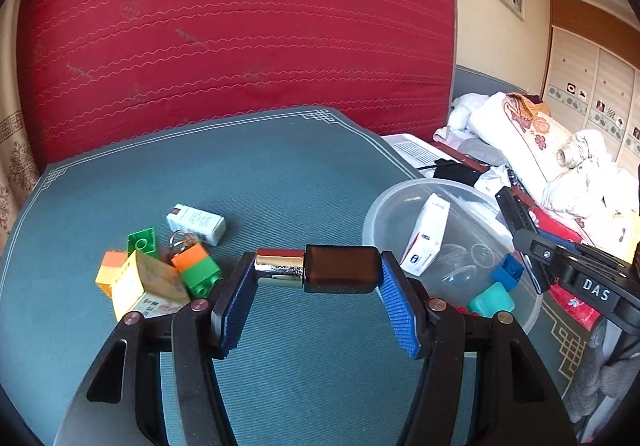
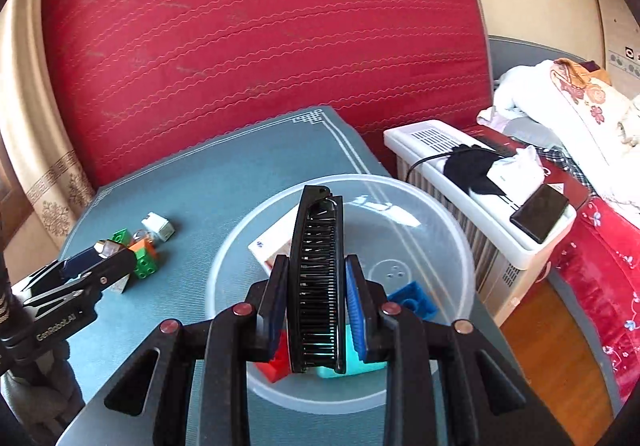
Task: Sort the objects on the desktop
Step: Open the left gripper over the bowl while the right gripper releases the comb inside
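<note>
My left gripper (image 1: 318,274) is shut on a small brown bottle with a silver cap (image 1: 320,270), held crosswise above the blue-green table mat (image 1: 260,174). My right gripper (image 2: 316,294) is shut on a black folding comb (image 2: 316,282), held upright over the clear plastic bowl (image 2: 448,222). The bowl (image 1: 384,206) holds a white box (image 1: 426,242), a blue brick (image 1: 507,271), a teal piece (image 1: 491,299) and a red brick (image 2: 276,362). On the mat at the left lie green and orange bricks (image 1: 196,266), a white box (image 1: 196,224) and a yellow box (image 1: 146,286).
A red mattress (image 1: 240,26) stands behind the table. A white heater (image 2: 460,166) with a black phone (image 2: 540,212) on it stands right of the table. Bedding (image 1: 540,142) is piled at the far right. The left gripper (image 2: 80,274) shows in the right wrist view.
</note>
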Tool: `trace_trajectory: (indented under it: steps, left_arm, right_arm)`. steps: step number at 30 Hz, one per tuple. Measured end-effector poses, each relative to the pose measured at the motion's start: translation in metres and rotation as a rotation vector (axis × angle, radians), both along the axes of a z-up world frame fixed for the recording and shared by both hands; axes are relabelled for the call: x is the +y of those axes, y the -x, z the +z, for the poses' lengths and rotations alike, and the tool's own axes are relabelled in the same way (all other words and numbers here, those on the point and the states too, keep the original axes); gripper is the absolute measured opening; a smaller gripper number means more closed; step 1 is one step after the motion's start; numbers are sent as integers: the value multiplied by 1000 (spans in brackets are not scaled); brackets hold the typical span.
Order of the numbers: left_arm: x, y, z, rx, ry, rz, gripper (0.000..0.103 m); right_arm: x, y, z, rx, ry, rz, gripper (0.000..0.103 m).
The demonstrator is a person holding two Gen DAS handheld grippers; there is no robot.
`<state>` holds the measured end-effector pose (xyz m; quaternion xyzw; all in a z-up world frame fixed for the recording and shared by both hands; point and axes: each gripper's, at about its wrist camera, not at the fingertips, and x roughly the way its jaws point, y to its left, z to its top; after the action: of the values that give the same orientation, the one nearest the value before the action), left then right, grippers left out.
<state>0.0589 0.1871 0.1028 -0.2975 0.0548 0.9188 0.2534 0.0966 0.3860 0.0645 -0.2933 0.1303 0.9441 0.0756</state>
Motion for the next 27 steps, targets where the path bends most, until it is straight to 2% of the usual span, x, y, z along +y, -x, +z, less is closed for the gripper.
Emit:
trace_trajectory:
  steps: [5,12,17,18,19,20,21,27]
  left_arm:
    - [28,1,3,-17,-19,-84,63]
    - [67,1,4,-61,-71,-215,64]
    - [96,4,2,-114,-127,-323,65]
    - [102,6,-1,-139,-130,-339,67]
    - [105,8,-3,-163,-134,-348,75]
    - [107,10,-5,-177,-136,-348,78]
    - [106,10,-7,-182,-137,-341,78]
    - [91,13,-14,-171,-121,-285,78]
  right_arm:
    - [30,7,-10,-21,24,-61,30]
    - [51,10,-17,-14,62,-76,30]
    - [63,12,-20,-5,99,-82,31]
    - [65,11,-21,-5,108,-86,35]
    - [67,10,-21,-3,116,-93,39]
    - [69,8,-22,0,121,-102,46]
    - [70,7,-22,2,124,-108,48]
    - [69,2,-22,-2,125,-109,48]
